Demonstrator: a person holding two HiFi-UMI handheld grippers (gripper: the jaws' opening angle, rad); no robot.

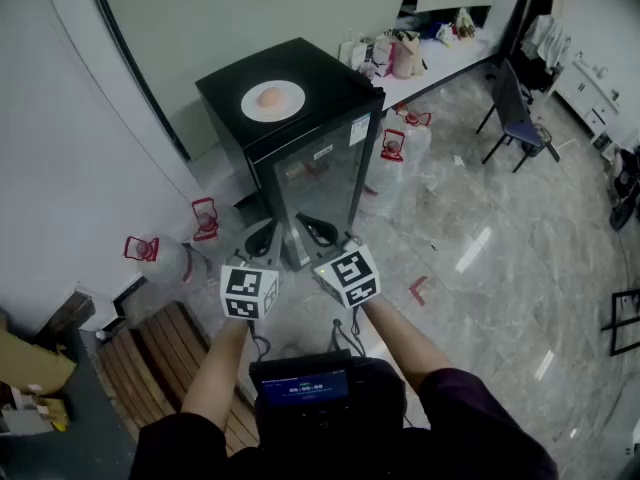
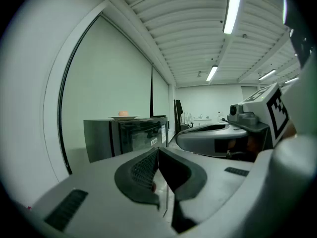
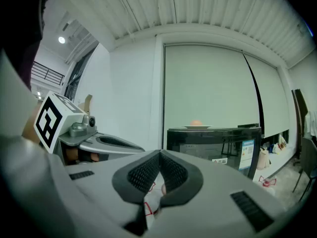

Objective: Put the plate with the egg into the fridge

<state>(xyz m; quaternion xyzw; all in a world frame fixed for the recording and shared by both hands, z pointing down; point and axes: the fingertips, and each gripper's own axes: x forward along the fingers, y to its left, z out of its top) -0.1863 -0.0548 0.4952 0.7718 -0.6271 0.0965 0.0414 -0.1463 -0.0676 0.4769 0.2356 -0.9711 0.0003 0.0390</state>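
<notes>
The plate (image 1: 252, 105) is sitting flat on top of the black fridge (image 1: 300, 158), well apart from both grippers, with 1 egg (image 1: 271, 97) lying loose at its centre. The left gripper (image 2: 158, 152) and right gripper (image 3: 159, 157) are holding their jaws together on nothing. The plate is probably stiff, light, smooth and breakable, and the egg could roll, so pinching the rim and keeping it level looks wisest. Being round, the plate is showing no long axis and is facing up.
</notes>
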